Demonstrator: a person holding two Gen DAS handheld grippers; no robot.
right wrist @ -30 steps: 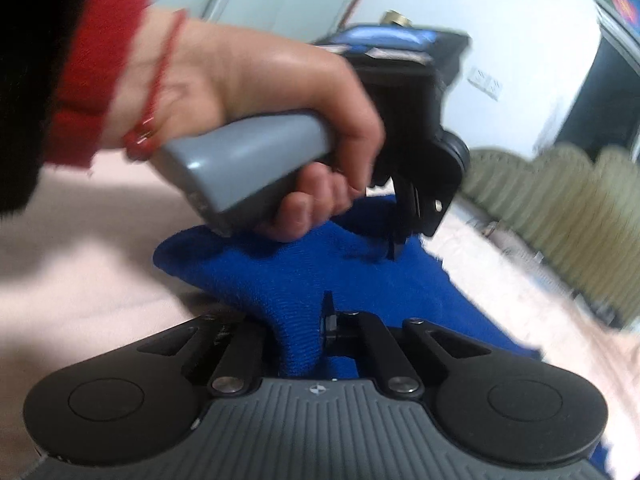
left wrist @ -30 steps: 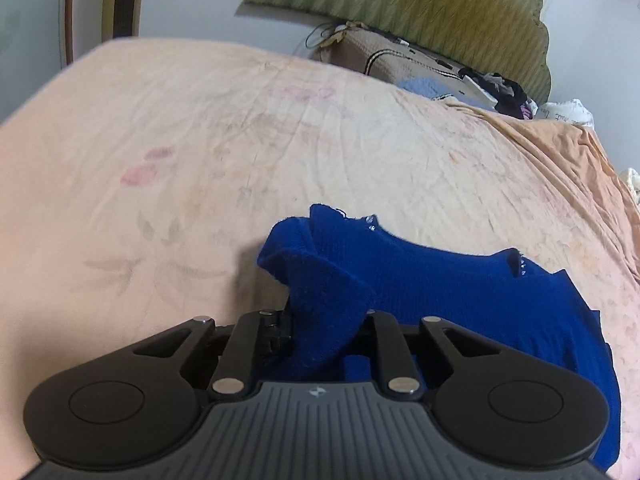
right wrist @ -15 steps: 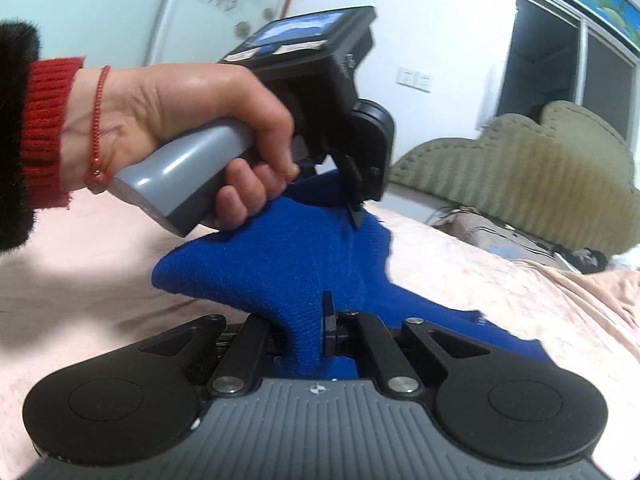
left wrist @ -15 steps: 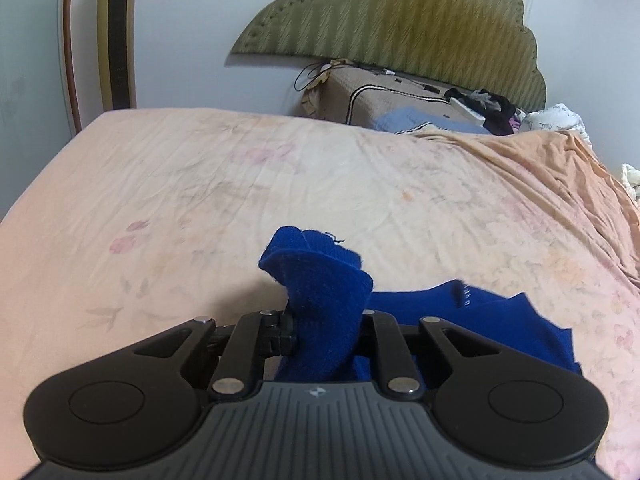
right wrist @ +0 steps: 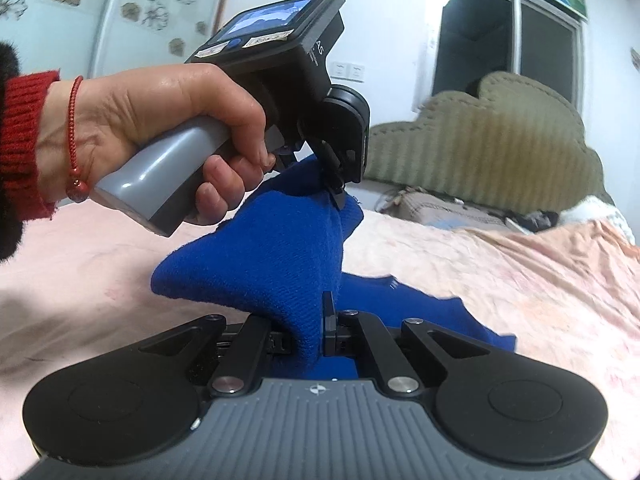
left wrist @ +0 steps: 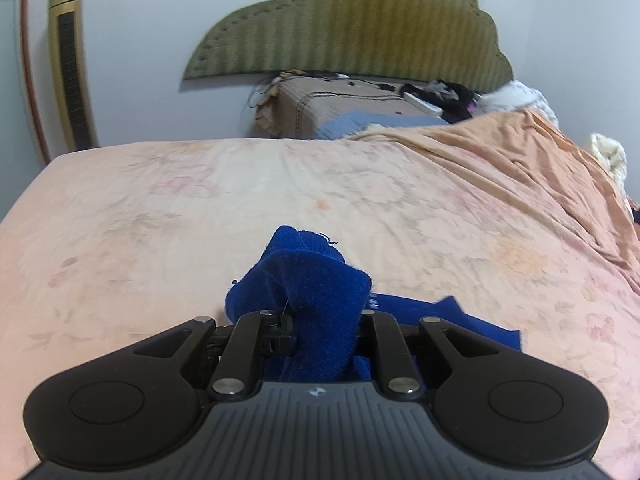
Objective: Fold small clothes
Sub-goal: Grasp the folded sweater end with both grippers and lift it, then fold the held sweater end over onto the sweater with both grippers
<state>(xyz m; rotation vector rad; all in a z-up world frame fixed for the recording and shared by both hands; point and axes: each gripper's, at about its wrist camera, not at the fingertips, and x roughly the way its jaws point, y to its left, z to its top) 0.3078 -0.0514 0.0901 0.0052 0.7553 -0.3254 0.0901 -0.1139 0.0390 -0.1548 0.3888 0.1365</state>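
A small blue knitted garment [left wrist: 316, 292] hangs lifted above the peach bed sheet [left wrist: 160, 216]. My left gripper [left wrist: 324, 336] is shut on one bunched edge of it. In the right wrist view my right gripper [right wrist: 310, 340] is shut on another edge of the blue garment [right wrist: 264, 264]. The cloth stretches up from there to my left gripper [right wrist: 338, 196], held by a hand [right wrist: 160, 120] in a red sleeve. The rest of the garment trails down to the sheet [right wrist: 500, 272] behind both grippers.
A green padded headboard [left wrist: 352, 24] stands at the far end of the bed, with a brown pillow [left wrist: 340, 108] and dark clutter [left wrist: 452, 96] below it. An orange blanket [left wrist: 540, 168] is rumpled at the right. A gold tower fan [left wrist: 68, 68] stands at far left.
Both grippers have risen and pulled back with the garment. More of the cloth is off the sheet, and the bed's far end and headboard have come into view.
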